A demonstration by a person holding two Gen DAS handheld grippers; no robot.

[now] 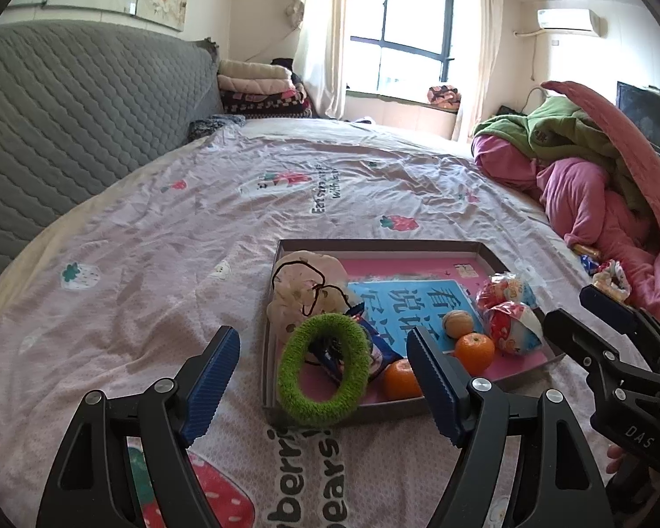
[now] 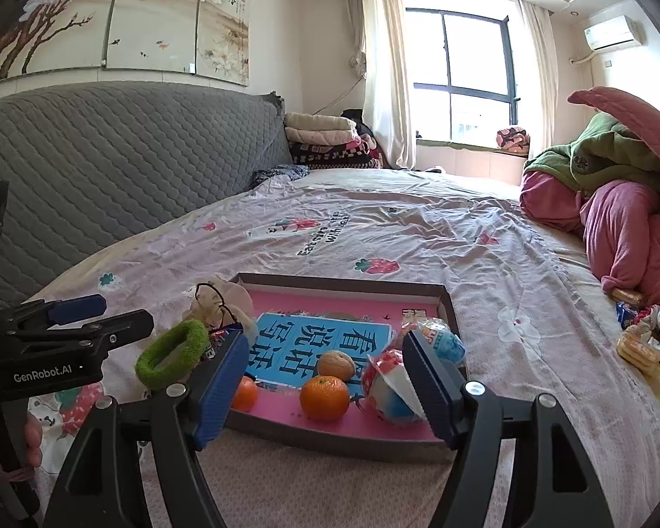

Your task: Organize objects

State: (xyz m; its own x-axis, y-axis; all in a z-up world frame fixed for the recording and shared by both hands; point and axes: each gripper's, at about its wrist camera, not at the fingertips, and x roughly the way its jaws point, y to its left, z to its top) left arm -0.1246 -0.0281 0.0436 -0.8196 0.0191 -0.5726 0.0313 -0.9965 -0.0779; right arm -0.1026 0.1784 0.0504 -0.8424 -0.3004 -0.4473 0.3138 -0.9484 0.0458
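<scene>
A shallow tray [image 1: 387, 244] with a pink lining lies on the bed. In it are two oranges [image 1: 474, 352], a walnut [image 1: 457, 323], wrapped snack packets [image 1: 512, 328] and a cloth pouch [image 1: 303, 290] with a black cord. A green fuzzy ring [image 1: 323, 369] leans on the tray's near left corner. My left gripper [image 1: 322, 332] hovers just short of the ring, open, its pads touching nothing. My right gripper [image 2: 326, 338] stands open over the tray's near edge [image 2: 343, 440], an orange [image 2: 324, 397] and the walnut [image 2: 335, 365] showing between its fingers, a snack packet [image 2: 391, 389] beside the right one.
More snack packets [image 2: 642, 339] lie loose on the sheet to the right, by a heap of pink and green bedding [image 2: 616, 202]. A grey quilted headboard [image 2: 110, 154] runs along the left, folded blankets [image 2: 325, 141] beyond it. A hand [image 2: 31, 435] holds the left gripper's handle.
</scene>
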